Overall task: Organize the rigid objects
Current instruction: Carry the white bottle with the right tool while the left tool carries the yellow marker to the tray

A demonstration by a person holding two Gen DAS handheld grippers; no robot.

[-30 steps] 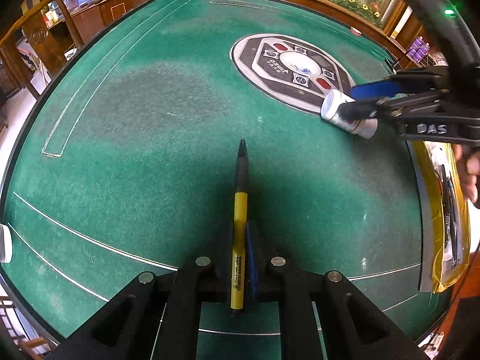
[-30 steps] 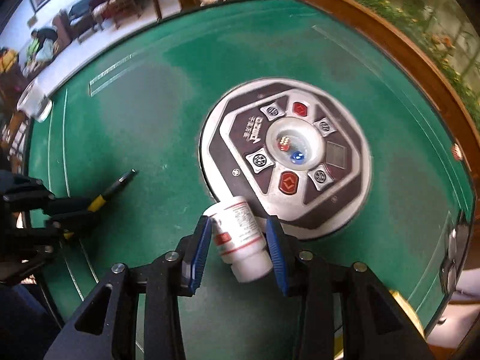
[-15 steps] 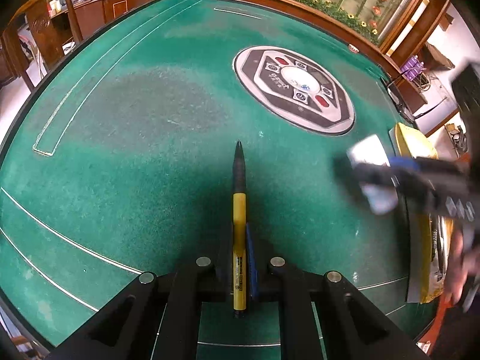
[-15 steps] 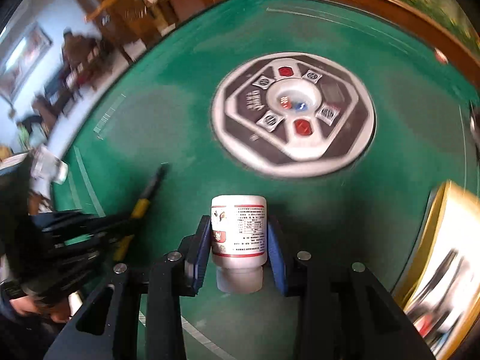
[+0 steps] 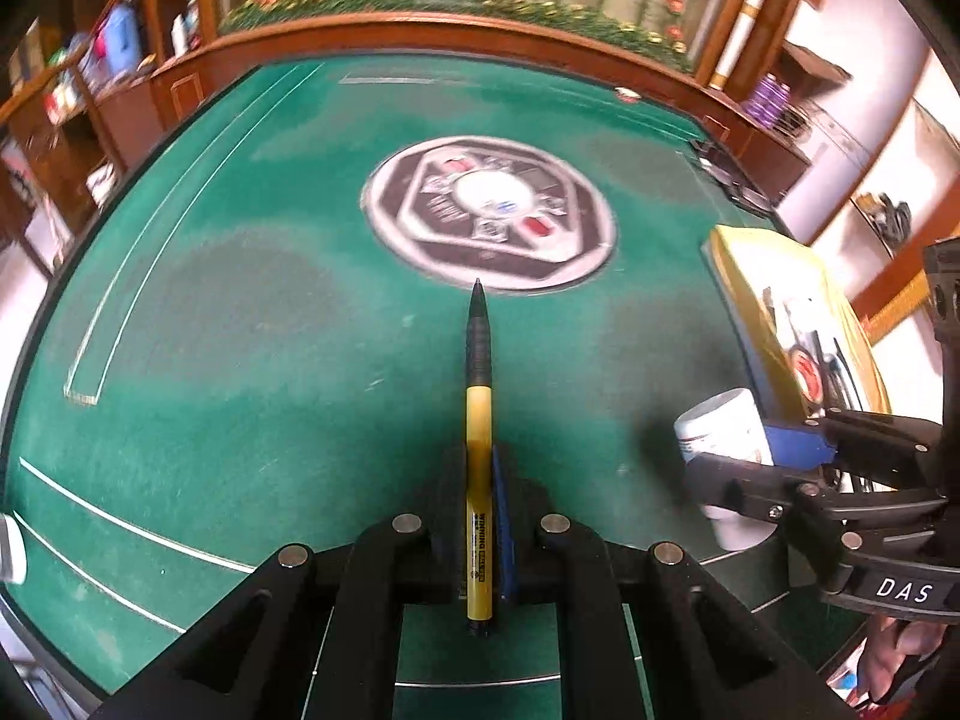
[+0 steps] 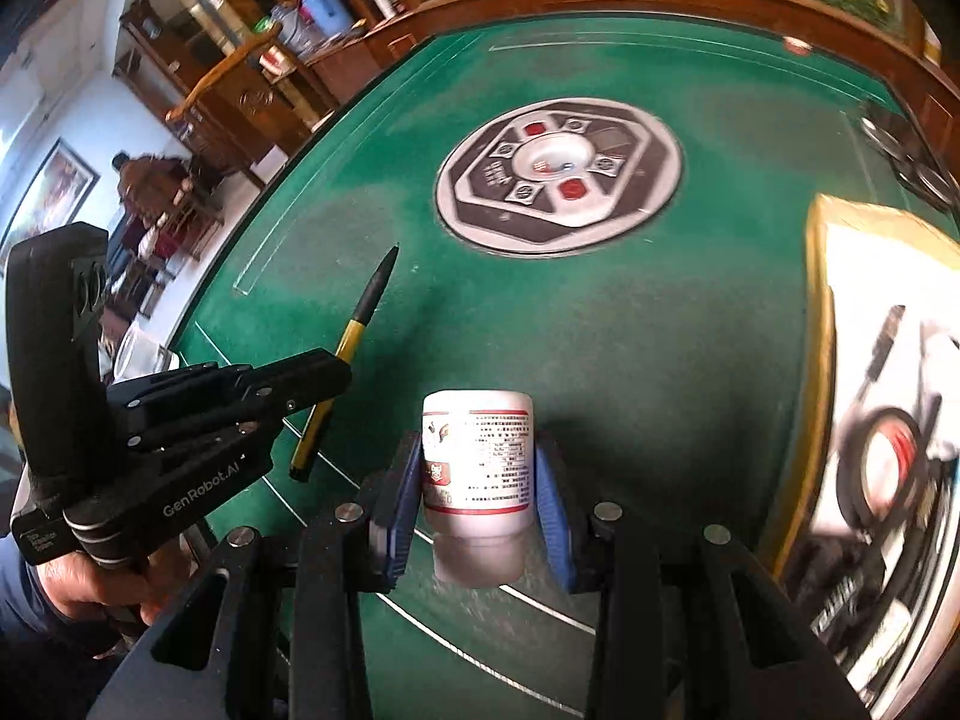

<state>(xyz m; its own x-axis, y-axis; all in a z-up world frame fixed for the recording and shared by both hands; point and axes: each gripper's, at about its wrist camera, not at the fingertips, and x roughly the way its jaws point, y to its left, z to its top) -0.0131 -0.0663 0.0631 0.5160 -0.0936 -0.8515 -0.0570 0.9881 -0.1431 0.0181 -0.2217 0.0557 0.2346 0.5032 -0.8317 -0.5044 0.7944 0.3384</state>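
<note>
My left gripper (image 5: 480,480) is shut on a yellow and black pen (image 5: 478,420), which points forward over the green felt table (image 5: 240,330). In the right wrist view the same pen (image 6: 354,336) sticks out of the left gripper (image 6: 324,384) at the left. My right gripper (image 6: 477,480) is shut on a white pill bottle (image 6: 477,456) with a red-trimmed label, its cap toward the camera. From the left wrist view the bottle (image 5: 720,426) shows in the right gripper (image 5: 774,456) at the right, beside a yellow-rimmed box (image 5: 744,300).
A round grey and black dice console (image 6: 558,174) sits in the table's middle. The yellow-rimmed box (image 6: 819,330) at the right edge holds several items. A wooden rail (image 5: 420,30) borders the table, with shelves and a person standing far off at the left.
The right gripper carried the bottle from by the console to the table's right side near the box and rolled it upright in view. The left gripper rose and tilted slightly with the pen.
</note>
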